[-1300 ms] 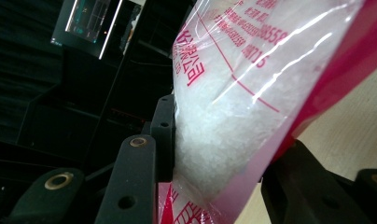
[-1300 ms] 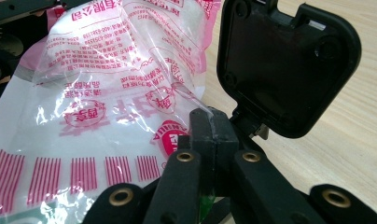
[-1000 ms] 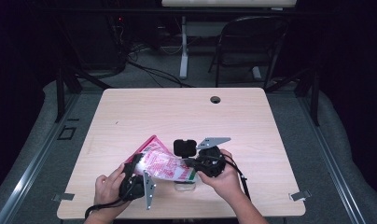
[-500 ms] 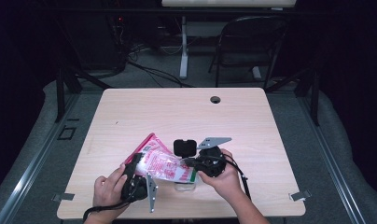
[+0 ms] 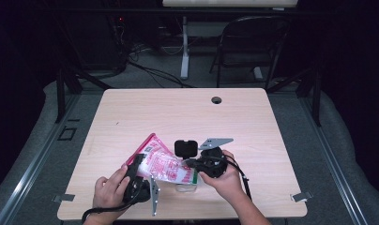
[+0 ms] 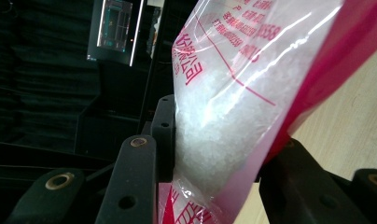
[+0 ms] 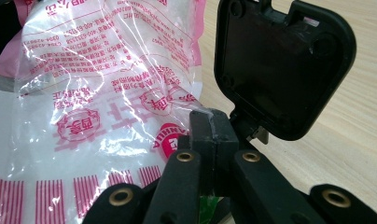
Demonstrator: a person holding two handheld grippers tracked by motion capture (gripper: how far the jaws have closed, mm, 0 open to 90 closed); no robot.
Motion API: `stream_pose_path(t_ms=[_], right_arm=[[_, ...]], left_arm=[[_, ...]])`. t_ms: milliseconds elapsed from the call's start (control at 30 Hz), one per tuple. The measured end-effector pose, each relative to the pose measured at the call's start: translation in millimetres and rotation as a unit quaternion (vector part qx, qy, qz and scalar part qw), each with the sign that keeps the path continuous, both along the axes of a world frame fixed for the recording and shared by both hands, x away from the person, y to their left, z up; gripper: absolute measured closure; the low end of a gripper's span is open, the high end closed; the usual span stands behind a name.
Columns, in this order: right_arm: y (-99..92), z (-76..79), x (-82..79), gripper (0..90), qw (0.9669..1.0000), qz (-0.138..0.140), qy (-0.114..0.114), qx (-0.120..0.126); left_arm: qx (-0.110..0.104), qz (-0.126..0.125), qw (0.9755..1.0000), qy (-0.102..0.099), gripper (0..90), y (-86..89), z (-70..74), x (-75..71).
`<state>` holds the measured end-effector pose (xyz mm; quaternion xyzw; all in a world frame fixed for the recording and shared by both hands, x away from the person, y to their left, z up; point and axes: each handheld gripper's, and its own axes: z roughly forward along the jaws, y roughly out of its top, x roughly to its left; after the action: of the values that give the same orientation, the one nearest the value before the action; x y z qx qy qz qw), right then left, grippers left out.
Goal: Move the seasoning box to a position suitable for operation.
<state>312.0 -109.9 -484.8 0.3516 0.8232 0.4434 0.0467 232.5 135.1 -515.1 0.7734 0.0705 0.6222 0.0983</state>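
A clear plastic bag point(image 5: 162, 164) with pink print holds white granules and hangs tilted just above the table's near edge. My left gripper point(image 5: 137, 161) is shut on its lower left end; in the left gripper view both jaws press the granule-filled bag point(image 6: 224, 93). My right gripper point(image 5: 191, 164) has its jaws together and seems to pinch a thin edge of the bag point(image 7: 107, 93) at its right end. Just beyond the right gripper point(image 7: 213, 126) a black square lid point(image 7: 282, 65) stands upright. Under the bag a clear container point(image 5: 185, 187) is partly hidden.
The wooden table point(image 5: 178, 117) has a round cable hole point(image 5: 216, 100) at the far side. A folding chair point(image 5: 253, 42) and cables lie on the floor behind the table. Both hands work close to the table's near edge.
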Motion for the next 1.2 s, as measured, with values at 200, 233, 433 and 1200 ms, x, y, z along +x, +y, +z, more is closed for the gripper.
stream_pose_path(t_ms=[200, 233, 433, 1200], right_arm=[[0.0, -0.4, 0.1, 90.0, 1.0, 0.001, 0.0, 0.0], [0.0, -0.3, 0.0, 90.0, 1.0, 0.0, 0.0, -0.001], [-0.1, -1.0, 0.7, 90.0, 1.0, -0.001, 0.003, 0.0], [-0.1, -2.2, 4.0, 90.0, 1.0, -0.007, 0.006, -0.002]], left_arm=[[0.004, -0.002, 1.0, -0.001, 67.1, -0.1, 0.3, -0.6], [0.006, -0.003, 1.0, -0.001, 67.2, -0.2, 0.5, -0.7], [0.011, -0.003, 0.9999, -0.003, 67.3, -1.4, 0.9, -1.7], [0.028, -0.012, 0.9995, -0.007, 68.4, -2.5, -0.4, -0.7]])
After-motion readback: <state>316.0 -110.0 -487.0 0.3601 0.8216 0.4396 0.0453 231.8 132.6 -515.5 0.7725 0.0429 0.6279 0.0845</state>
